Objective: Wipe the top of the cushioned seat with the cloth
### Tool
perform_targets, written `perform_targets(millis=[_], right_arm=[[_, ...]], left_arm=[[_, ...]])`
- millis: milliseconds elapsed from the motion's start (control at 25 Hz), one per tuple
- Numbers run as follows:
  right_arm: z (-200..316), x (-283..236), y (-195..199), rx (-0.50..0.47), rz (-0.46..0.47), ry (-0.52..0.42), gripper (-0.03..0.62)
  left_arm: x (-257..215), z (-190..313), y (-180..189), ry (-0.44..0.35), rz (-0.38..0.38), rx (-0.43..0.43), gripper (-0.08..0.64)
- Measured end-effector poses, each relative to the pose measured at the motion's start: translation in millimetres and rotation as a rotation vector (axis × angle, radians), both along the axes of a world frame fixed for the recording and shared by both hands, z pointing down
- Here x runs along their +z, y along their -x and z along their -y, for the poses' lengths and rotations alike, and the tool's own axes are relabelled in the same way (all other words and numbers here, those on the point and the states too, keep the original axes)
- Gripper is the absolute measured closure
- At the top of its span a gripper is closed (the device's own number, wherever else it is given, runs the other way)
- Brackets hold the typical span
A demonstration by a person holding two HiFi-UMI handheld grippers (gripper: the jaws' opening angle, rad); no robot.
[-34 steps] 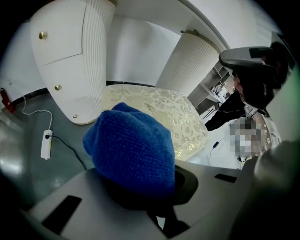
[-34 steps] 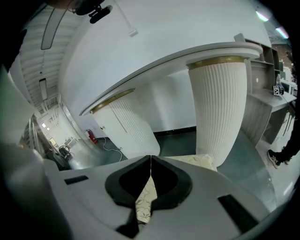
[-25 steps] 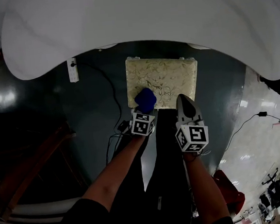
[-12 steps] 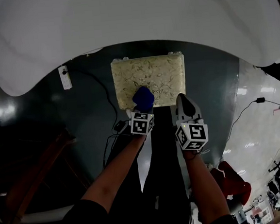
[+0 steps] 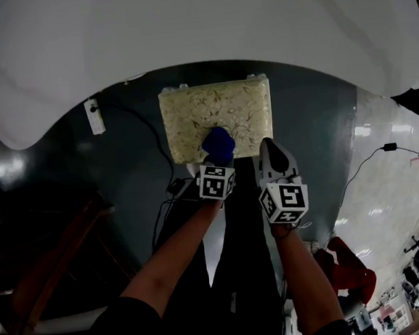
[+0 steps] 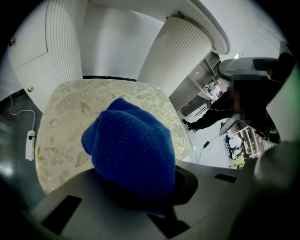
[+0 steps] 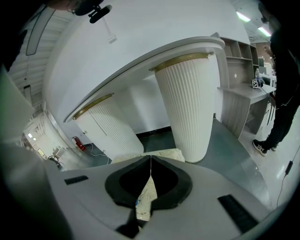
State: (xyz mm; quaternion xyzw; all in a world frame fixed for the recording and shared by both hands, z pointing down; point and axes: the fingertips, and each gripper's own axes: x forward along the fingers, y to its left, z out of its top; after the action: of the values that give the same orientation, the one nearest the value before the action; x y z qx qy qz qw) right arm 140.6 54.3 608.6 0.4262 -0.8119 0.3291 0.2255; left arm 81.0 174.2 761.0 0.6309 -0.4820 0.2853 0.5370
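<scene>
Firmly gripping cloth over seat

Clamped in the left tongs (image 5: 217, 159), a bunched blue cloth (image 5: 218, 145), over the near edge of the patterned seat (image 5: 212, 108). Pressed together on nothing, the right tongs (image 5: 269, 149), beside that seat's near corner. Beyond, a white tabletop (image 5: 183, 34) above dark floor (image 5: 121, 160).

1 seat (image 5: 216, 115). 1 cloth (image 5: 218, 145). 2 grippers: left gripper (image 5: 217, 165), right gripper (image 5: 268, 148). 1 table (image 5: 184, 41). 2 ribbed pillars: near pillar (image 7: 187, 103), far pillar (image 7: 110, 131). 1 power strip (image 5: 95, 116). 1 bystander (image 7: 282, 93).
</scene>
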Motion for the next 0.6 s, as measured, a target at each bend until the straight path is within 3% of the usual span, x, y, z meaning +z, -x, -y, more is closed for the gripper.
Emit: perform_targets(millis=[600], right_arm=[[0,2,-23,0.064,0.005,0.005,0.555]], left_arm=[[-1,20,-50,0.026,-0.051,0.058,0.520]])
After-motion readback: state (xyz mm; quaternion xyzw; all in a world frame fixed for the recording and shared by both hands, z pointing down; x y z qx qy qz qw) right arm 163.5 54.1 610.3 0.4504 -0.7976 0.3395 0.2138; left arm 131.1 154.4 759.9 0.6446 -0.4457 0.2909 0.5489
